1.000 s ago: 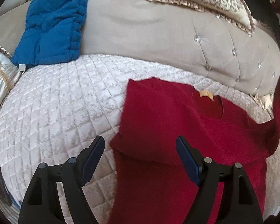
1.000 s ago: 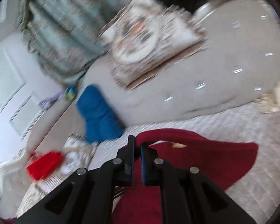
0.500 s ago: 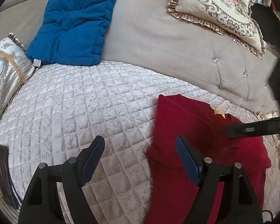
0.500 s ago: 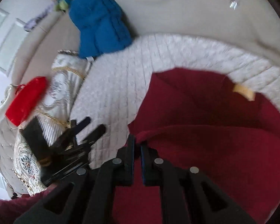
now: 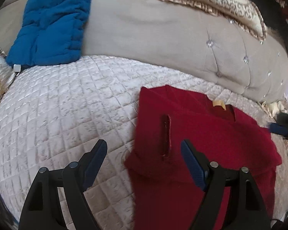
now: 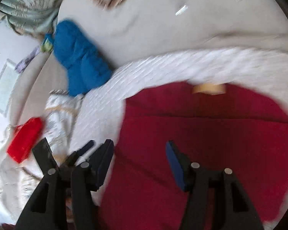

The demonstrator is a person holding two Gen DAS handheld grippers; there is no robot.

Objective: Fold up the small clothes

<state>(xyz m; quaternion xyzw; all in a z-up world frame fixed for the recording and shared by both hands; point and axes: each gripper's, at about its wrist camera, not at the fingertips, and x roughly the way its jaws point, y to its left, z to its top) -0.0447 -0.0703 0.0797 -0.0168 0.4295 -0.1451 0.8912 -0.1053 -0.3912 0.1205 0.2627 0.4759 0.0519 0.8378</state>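
A large beige tufted sofa back (image 5: 163,44) is filling the upper part of both views, with an ornate fringed cushion (image 5: 211,0) leaning on it. Below it, a pale quilted cover (image 5: 57,111) is spreading across the seat. A dark red sweater (image 5: 201,143) is lying flat on this cover, toward the right side in the left wrist view, partly folded, its neckline with a tan label (image 5: 218,103) pointing toward the sofa back. A blue padded garment (image 5: 51,25) is resting against the sofa back, well apart from the sweater. A bright red item (image 6: 25,141) is sitting on a patterned cushion (image 6: 61,113) at the far left of the right wrist view.

The left gripper (image 5: 144,161) is hovering over the sweater's left edge, its jaws standing wide apart and holding nothing. The right gripper (image 6: 140,159) is over the sweater's lower left part, its jaws opening, with nothing pinched between them.
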